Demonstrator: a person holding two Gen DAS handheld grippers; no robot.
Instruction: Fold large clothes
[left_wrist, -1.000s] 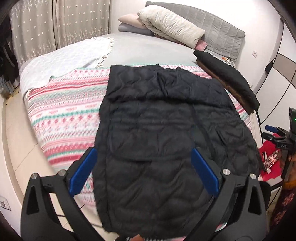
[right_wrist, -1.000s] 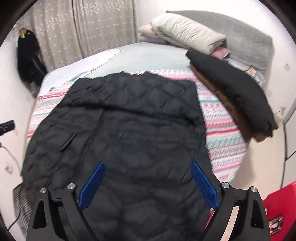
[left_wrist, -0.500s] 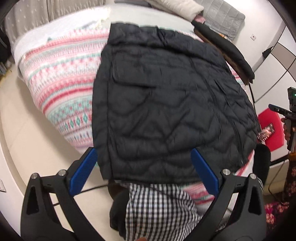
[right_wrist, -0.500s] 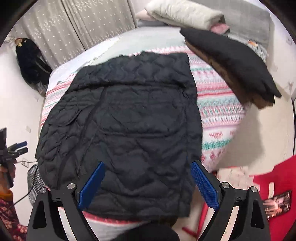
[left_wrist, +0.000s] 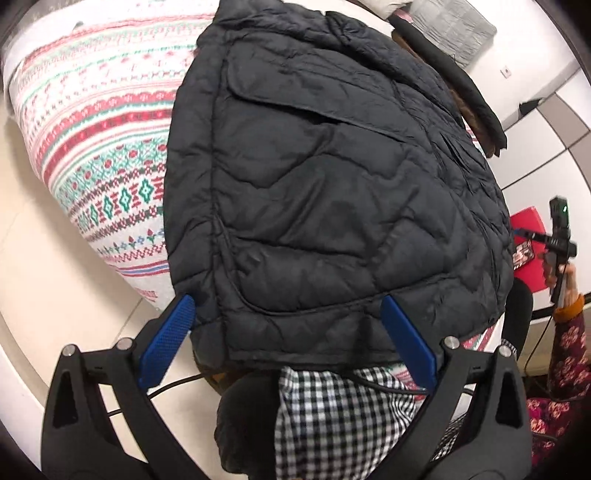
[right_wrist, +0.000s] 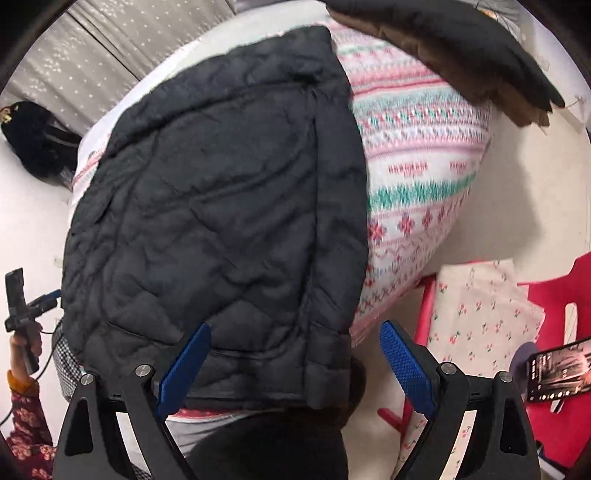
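The left gripper (left_wrist: 286, 338) and right gripper (right_wrist: 295, 363) both hover with fingers spread wide, grasping nothing, above the near hem of the black quilted jacket (left_wrist: 325, 184). The jacket lies flat on the patterned blanket (left_wrist: 99, 129) covering the bed, its hem overhanging the near edge. Folded dark garments (right_wrist: 454, 48) lie beyond.
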